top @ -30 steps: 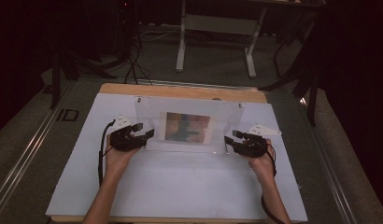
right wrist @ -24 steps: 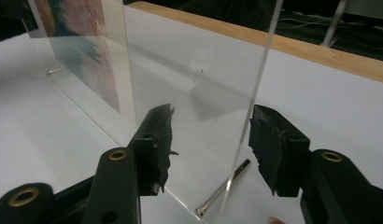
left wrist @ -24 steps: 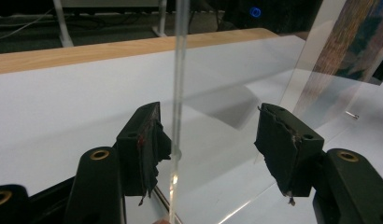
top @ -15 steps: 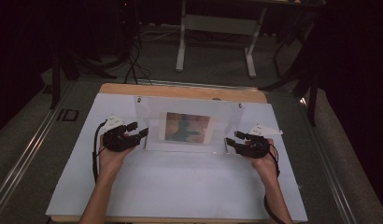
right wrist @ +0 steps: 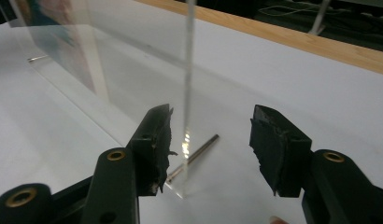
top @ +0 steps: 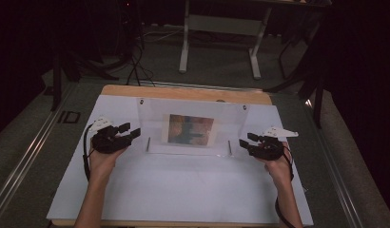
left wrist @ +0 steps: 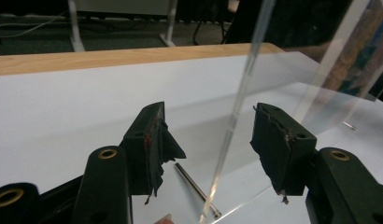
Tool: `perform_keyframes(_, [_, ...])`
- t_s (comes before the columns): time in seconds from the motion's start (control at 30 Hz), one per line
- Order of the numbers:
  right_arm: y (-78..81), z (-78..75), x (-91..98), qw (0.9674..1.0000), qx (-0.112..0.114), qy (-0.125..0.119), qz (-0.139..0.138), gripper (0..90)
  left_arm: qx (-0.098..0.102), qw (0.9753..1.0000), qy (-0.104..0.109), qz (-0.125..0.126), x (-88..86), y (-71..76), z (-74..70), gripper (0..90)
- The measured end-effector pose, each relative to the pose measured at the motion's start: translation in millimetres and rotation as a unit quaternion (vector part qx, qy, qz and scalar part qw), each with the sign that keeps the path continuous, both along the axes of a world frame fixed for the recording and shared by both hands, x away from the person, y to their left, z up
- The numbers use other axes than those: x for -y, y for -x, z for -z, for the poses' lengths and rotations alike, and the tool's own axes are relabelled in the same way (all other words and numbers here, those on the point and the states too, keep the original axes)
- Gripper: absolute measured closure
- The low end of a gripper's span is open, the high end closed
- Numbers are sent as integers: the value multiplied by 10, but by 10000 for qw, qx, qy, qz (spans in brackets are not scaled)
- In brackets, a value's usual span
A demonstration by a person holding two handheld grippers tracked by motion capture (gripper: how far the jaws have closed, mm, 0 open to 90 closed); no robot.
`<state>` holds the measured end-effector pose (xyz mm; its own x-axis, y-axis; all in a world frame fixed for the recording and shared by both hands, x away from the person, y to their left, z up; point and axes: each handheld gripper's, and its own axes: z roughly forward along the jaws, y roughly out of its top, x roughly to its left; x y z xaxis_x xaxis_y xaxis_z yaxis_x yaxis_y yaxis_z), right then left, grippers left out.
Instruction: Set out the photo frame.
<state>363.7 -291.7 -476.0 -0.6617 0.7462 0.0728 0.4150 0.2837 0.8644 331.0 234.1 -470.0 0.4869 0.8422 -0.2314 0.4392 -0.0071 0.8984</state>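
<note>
My forearms come in from the near edge of the white surface, one on each side of the clear acrylic stand that stands upright at the middle of the surface toward its far side, a colourful picture in its centre. My left gripper sits just off the stand's left edge, hand wrapped under it, jaws pointing inward toward the panel. They have just been closing a little but are apart, and in the left gripper view the stand's thin edge rises between the pads without touching either. My right gripper mirrors this at the stand's right edge, wrist level, jaws spread, the panel's edge between them and untouched. A metal pin lies at the stand's base.
</note>
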Motion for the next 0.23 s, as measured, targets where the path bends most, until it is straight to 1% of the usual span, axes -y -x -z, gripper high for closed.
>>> perform_keyframes(0.07, [-1, 1, 17, 10000, -14, 0, 11, 475, 4, 10000, 3, -25, -18, 3, -2, 449])
perform_keyframes(0.13, [-7, 8, 58, 9999, -63, 84, 118, 475, -27, 9999, 35, -94, -73, 5, -4, 448])
perform_keyframes(0.23, [-25, 50, 86, 9989, -131, 340, 291, 475, -63, 9999, 58, -142, -112, 1, 1, 437])
